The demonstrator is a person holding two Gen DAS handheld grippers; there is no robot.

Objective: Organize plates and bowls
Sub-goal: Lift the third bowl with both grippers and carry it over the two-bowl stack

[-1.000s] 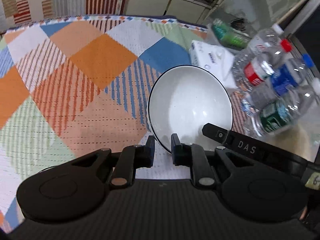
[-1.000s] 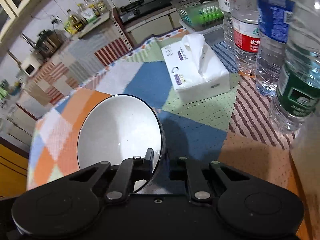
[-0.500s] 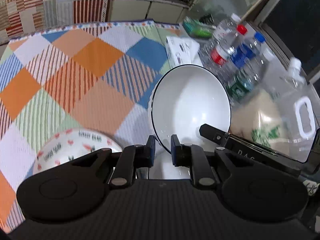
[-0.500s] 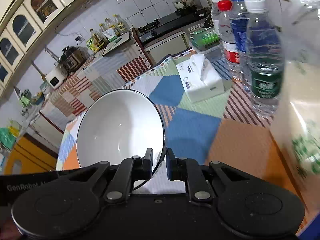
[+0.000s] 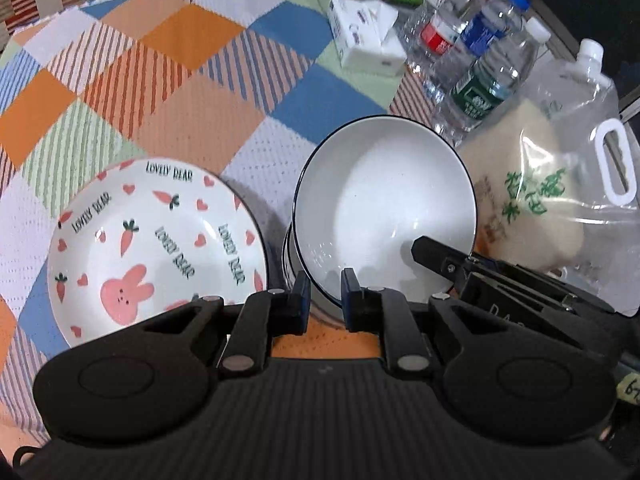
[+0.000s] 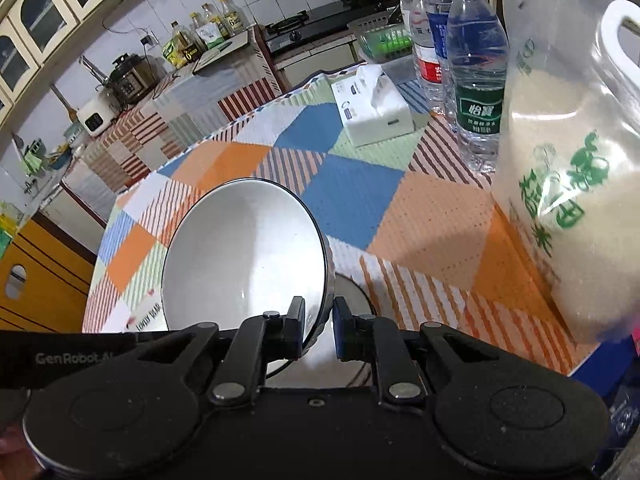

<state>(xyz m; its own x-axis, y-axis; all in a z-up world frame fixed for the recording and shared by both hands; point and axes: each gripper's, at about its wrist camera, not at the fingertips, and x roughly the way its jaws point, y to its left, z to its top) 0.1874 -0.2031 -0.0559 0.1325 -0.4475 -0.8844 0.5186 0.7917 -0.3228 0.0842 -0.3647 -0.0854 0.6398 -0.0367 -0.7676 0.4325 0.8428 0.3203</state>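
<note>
Left gripper [image 5: 323,294]: matte black body showing a ribbed top plate, two round side discs, and silver pivot screws on angled link arms; fingers [image 5: 301,300] are carrying blue pads. Right gripper [image 6: 318,330]: same black build, dusty discs, silver screws, one small centre screw. White lettering "GenRobot" is appearing on the black bar at the left edge of the right view.

We see a glossy white glazed bowl [image 5: 384,204] at frame centre and, lower left, an equally shiny ceramic plate [image 5: 156,240] printed with carrots. Beneath them the chequered tablecloth [image 5: 168,80] looks matt and coarsely woven. At the right, the clear plastic bottles [image 5: 480,60] and crinkly transparent rice bag [image 5: 560,200] catch glints, while the grippers' black bodies look matt.
</note>
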